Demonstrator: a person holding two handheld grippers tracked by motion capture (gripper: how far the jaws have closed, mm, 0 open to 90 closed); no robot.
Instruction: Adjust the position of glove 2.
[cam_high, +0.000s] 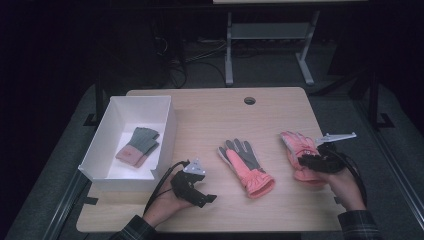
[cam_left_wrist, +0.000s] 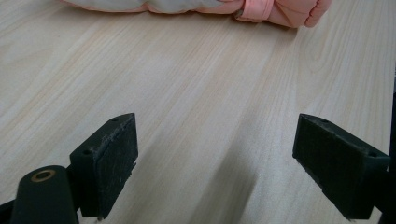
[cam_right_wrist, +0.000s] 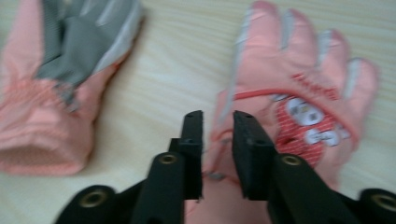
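Two pink gloves lie on the wooden table (cam_high: 210, 115). One rests palm up with a grey palm (cam_high: 245, 162), (cam_right_wrist: 70, 56). The other lies back up with a red patch (cam_high: 297, 145), (cam_right_wrist: 303, 79). My right gripper (cam_high: 305, 160), (cam_right_wrist: 218, 140) hovers low over that glove's thumb-side edge near the cuff, jaws a narrow gap apart, pink fabric showing in the gap without being pinched. My left gripper (cam_high: 207, 199), (cam_left_wrist: 215, 168) rests near the table's front, jaws wide open over bare wood, pointing at the grey-palmed glove's puffy cuff (cam_left_wrist: 210, 5).
A white box (cam_high: 165, 127) stands at the table's left and holds a grey and pink glove (cam_high: 139, 146). A cable hole (cam_high: 249, 100) sits near the far edge. A desk frame (cam_high: 230, 55) stands beyond on the dark floor.
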